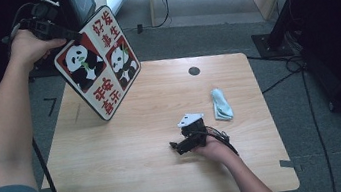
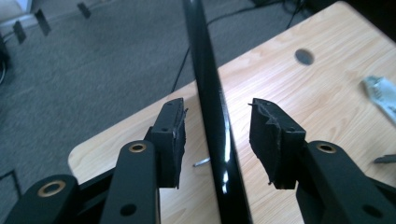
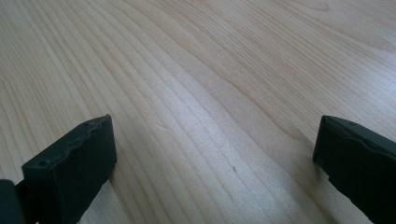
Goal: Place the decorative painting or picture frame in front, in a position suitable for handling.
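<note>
A panda-printed board (image 1: 98,63) with red characters stands tilted above the table's far left, its lower corner down by the tabletop (image 1: 133,172). My left gripper (image 1: 74,36) is at the board's upper left corner. In the left gripper view the board's glossy black rim (image 2: 212,116) runs between the jaws of the left gripper (image 2: 217,112), which stand apart with a gap on each side. My right gripper (image 1: 176,148) lies low on the table near the front middle. It is open, with only bare wood (image 3: 210,93) between the jaws of the right gripper (image 3: 215,135).
A crumpled pale blue cloth (image 1: 221,104) lies on the right part of the table, also seen at the edge of the left gripper view (image 2: 383,95). A round cable hole (image 1: 194,71) sits near the far edge. Cables and stands crowd the floor on the right.
</note>
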`<control>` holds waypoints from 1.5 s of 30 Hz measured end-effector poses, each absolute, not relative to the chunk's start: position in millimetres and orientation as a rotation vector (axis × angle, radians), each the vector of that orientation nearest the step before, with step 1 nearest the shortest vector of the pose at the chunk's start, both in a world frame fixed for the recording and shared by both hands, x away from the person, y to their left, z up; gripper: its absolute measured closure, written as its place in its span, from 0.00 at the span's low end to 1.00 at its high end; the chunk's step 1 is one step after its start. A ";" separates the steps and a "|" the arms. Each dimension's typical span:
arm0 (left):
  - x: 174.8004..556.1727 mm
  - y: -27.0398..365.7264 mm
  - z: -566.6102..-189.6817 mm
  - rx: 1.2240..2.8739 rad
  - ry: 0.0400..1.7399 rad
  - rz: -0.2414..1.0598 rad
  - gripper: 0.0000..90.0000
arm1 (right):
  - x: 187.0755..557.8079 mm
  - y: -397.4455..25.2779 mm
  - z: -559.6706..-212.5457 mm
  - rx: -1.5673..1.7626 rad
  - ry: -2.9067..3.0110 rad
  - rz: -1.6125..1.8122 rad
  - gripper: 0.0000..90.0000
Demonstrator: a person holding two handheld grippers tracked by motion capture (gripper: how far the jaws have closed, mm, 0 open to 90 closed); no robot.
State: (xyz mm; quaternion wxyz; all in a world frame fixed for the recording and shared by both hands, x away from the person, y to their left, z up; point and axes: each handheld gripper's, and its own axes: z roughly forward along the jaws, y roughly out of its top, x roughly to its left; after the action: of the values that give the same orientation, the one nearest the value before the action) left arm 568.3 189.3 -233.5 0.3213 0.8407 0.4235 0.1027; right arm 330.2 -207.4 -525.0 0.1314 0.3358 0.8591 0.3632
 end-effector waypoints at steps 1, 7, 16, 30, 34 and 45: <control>571.4 187.1 -234.4 2.212 1.116 0.258 0.64 | 329.0 -207.5 -525.1 0.982 2.492 1.057 0.00; 577.8 181.4 -238.9 2.241 1.123 0.219 0.69 | 328.0 -208.7 -525.1 0.968 2.497 1.058 0.00; 583.8 177.3 -244.8 2.279 1.155 0.171 0.75 | 328.4 -209.4 -525.1 0.960 2.502 1.060 0.00; 590.2 168.3 -242.5 2.286 1.286 0.025 0.89 | 329.3 -210.1 -525.0 0.951 2.513 1.065 0.00; 586.3 158.3 -237.9 2.296 1.293 0.025 0.91 | 329.3 -210.8 -525.0 0.942 2.517 1.068 0.00; 557.0 123.7 -217.1 2.398 1.247 0.067 0.91 | 328.6 -214.8 -525.0 0.914 2.533 1.073 0.00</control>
State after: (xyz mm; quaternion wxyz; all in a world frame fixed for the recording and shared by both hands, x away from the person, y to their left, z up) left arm 557.0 123.7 -217.1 0.2174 0.8657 0.4502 0.0242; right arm 328.6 -214.8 -525.0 0.1213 0.3130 0.8673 0.3675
